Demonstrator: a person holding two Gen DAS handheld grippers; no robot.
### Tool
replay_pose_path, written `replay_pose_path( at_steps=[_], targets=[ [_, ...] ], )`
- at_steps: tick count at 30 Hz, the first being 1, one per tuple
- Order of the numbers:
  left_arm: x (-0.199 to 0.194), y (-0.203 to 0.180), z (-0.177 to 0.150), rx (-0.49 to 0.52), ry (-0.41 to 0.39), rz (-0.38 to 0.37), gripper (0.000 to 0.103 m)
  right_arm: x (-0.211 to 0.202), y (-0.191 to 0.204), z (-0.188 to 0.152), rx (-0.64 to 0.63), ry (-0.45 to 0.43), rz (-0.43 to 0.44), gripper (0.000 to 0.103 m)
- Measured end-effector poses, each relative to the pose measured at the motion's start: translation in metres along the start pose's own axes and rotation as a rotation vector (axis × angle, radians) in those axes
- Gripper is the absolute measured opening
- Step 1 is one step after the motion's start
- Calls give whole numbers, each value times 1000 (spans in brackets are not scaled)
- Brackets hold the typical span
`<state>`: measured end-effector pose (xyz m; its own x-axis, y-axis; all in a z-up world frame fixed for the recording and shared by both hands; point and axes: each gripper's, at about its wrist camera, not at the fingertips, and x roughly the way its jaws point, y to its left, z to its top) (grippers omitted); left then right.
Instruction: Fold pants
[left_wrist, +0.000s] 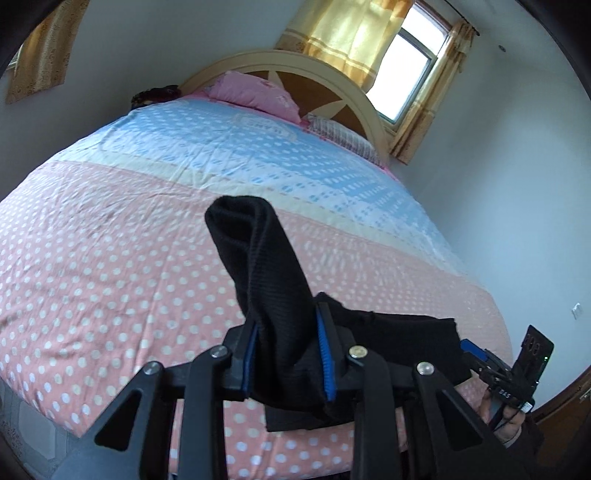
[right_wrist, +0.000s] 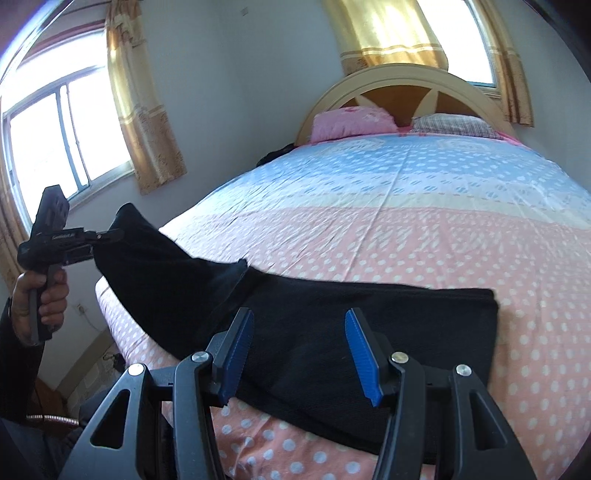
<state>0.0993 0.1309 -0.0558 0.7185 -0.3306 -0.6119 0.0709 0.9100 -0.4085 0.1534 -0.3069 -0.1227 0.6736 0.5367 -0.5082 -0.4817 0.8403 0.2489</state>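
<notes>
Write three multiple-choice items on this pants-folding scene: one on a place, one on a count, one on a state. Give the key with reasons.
1. Where does most of the black pants lie?
A. On the pink dotted part of the bedspread
B. On the pillows
C. On the floor

2. How many pillows lie at the headboard?
A. One
B. Two
C. Four

3. What is the left tool doing?
A. Standing open over bare bedspread
B. Gripping a pillow
C. Pinching one end of the pants, lifted off the bed

Key:
1. A: the right wrist view shows the pants spread across the pink dotted band near the bed's edge.
2. B: a pink pillow and a checked pillow sit side by side.
3. C: black cloth is clamped between its blue pads and rises above the bed, while the right tool stands open over the pants.
</notes>
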Motion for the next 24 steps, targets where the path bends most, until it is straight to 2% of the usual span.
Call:
replay_pose_path(
  at_steps=[10,15,24],
  targets=[
    [29,-113,12,145,59,-176,28,-30,-48,3,89,-54,-96,54],
    [61,-174,10,227,121,-215,28,-41,-78,4,191,-84,-153,54],
    [122,-233,-9,289,243,-244,28,-55,-122,-1,367,-126,-234,54]
  ],
)
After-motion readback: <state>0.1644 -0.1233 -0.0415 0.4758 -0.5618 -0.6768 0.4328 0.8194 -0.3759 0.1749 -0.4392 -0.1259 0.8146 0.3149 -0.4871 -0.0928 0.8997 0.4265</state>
